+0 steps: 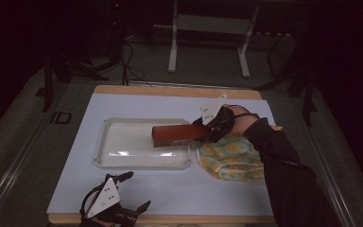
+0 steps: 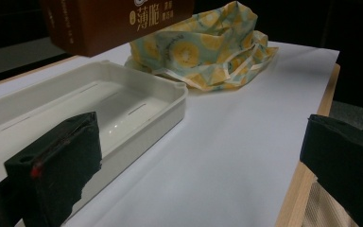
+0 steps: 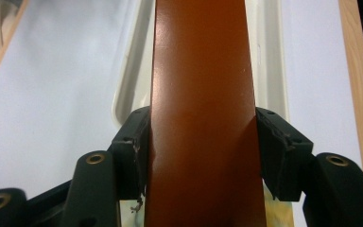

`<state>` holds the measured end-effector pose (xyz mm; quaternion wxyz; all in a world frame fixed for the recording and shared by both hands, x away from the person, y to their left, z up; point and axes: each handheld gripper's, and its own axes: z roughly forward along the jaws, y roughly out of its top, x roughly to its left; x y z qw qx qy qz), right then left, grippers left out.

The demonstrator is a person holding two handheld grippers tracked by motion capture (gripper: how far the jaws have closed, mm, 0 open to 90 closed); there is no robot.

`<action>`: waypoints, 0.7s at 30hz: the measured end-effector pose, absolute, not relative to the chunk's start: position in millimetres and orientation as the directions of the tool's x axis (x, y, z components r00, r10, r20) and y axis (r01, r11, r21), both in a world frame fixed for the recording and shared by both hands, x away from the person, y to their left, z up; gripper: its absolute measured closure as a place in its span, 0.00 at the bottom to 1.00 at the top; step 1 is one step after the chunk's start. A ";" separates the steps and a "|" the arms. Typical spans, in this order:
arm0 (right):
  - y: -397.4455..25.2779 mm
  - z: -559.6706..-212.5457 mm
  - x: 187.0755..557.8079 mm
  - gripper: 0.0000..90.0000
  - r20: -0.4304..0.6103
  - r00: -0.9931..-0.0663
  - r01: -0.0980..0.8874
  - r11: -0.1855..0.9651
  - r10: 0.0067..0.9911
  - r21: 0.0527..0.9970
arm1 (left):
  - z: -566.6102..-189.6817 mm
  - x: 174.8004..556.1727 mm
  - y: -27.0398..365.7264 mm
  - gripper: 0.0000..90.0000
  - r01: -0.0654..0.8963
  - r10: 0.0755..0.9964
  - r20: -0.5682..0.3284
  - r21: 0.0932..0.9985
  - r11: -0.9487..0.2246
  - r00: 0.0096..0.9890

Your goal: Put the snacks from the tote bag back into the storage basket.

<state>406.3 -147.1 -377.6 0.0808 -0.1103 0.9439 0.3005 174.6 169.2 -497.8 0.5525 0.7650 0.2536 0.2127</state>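
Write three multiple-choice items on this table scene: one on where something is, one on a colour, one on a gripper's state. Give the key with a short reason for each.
1. Where is the brown box?
A. Flat on the patterned cloth
B. Held over the white tray
C. Beside the left gripper

2. What colours pattern the cloth?
A. Yellow and pale green
B. Red and black
C. Plain white

3. How does the left gripper stand?
A. Shut on the tray's rim
B. Shut on the cloth
C. Open, holding nothing

Key: B, the right gripper clamps the box with its far end above the tray; A, the left gripper view shows yellow rounds on pale green; C, its jaws stand wide apart over bare table sheet.
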 end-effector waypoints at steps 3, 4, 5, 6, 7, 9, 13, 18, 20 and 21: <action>-137.0 -377.5 406.5 0.47 -0.218 -0.961 -0.264 0.788 -0.167 0.556 | -497.7 172.7 170.2 0.00 0.152 0.626 0.047 0.953 -0.261 0.779; -133.9 -377.4 406.7 0.47 -0.214 -0.963 -0.258 0.788 -0.163 0.559 | -497.7 172.2 170.5 0.00 0.151 0.628 0.048 0.954 -0.260 0.777; -130.7 -377.1 407.3 0.47 -0.215 -0.962 -0.261 0.786 -0.166 0.560 | -497.7 171.5 170.7 0.00 0.152 0.629 0.046 0.954 -0.258 0.776; -127.9 -376.7 407.6 0.47 -0.212 -0.963 -0.258 0.785 -0.163 0.564 | -497.7 171.0 171.1 0.00 0.154 0.630 0.046 0.953 -0.260 0.775; -125.1 -376.2 407.7 0.47 -0.212 -0.964 -0.257 0.779 -0.162 0.572 | -497.8 170.8 171.5 0.00 0.154 0.630 0.048 0.953 -0.262 0.775; -116.6 -374.6 406.3 0.47 -0.222 -0.959 -0.275 0.767 -0.176 0.579 | -497.7 170.0 172.3 0.00 0.154 0.633 0.048 0.953 -0.261 0.773; -104.4 -373.2 402.2 0.47 -0.231 -0.952 -0.302 0.760 -0.203 0.575 | -497.5 168.5 173.6 0.00 0.154 0.637 0.049 0.954 -0.259 0.769; -93.2 -373.3 401.6 0.47 -0.231 -0.952 -0.301 0.739 -0.199 0.602 | -497.4 167.3 174.0 0.00 0.152 0.639 0.051 0.954 -0.260 0.768; -91.3 -374.8 401.0 0.47 -0.236 -0.951 -0.306 0.736 -0.202 0.604 | -497.4 167.3 174.0 0.00 0.152 0.639 0.051 0.954 -0.260 0.768; -88.2 -379.7 400.3 0.47 -0.232 -0.951 -0.305 0.737 -0.203 0.603 | -497.3 166.8 174.4 0.00 0.153 0.640 0.049 0.955 -0.255 0.767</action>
